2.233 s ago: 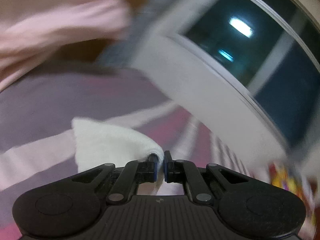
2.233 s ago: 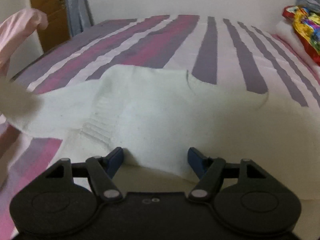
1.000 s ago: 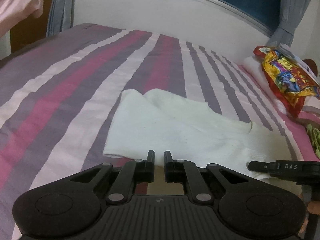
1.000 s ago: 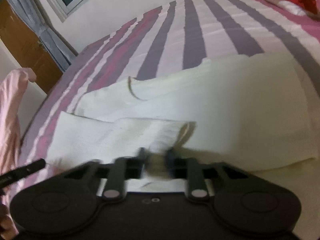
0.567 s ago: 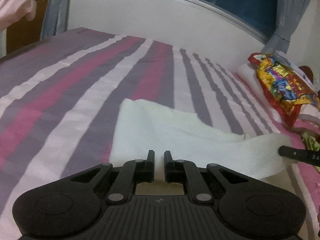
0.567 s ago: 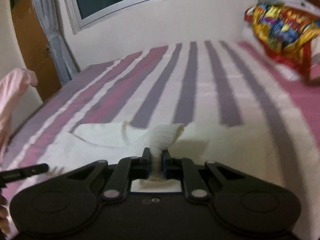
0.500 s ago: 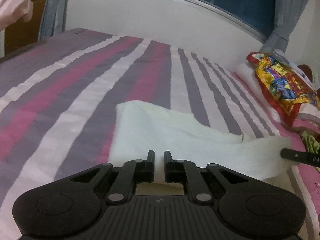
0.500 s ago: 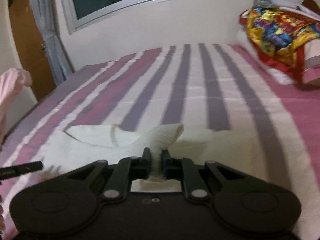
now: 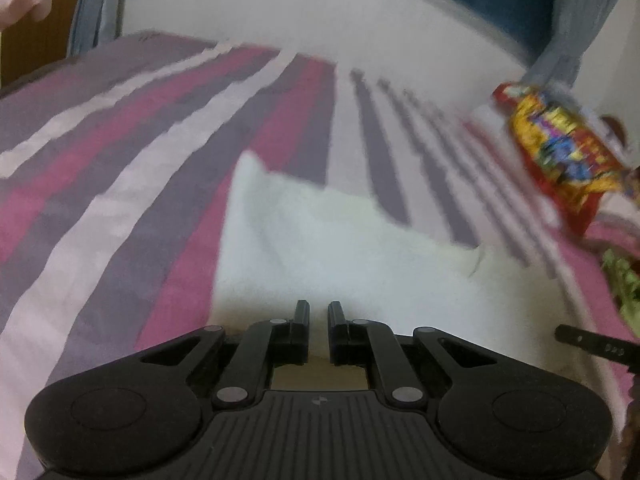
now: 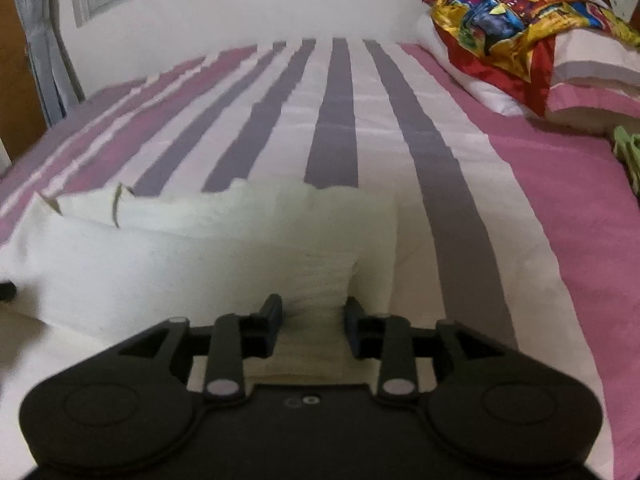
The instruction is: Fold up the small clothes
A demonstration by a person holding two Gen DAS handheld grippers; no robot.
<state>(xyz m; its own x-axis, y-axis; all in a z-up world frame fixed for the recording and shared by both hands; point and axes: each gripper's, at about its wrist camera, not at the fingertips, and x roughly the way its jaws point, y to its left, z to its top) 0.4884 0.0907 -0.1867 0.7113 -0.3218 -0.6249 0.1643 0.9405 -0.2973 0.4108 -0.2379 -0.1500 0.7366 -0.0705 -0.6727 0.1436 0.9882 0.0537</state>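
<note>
Right gripper (image 10: 312, 312): jaws opening, ribbed cuff of white sweater (image 10: 192, 256) between them, pads clear. Left gripper (image 9: 318, 316): closed, empty. Risk, I judge: cuff snags as I withdraw, undoing the fold.

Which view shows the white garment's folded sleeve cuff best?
Right wrist: the white garment lies sharp, its ribbed cuff between the opening right gripper. Left wrist shows only a blurred garment, cuff indistinct.

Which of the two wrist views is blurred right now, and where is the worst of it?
Left wrist view: motion-smeared, worst at the bedspread stripes and colourful cloth; white garment soft. Right wrist view: mostly sharp, garment crisp, edges bent by the fisheye, shadow under the right gripper.
</note>
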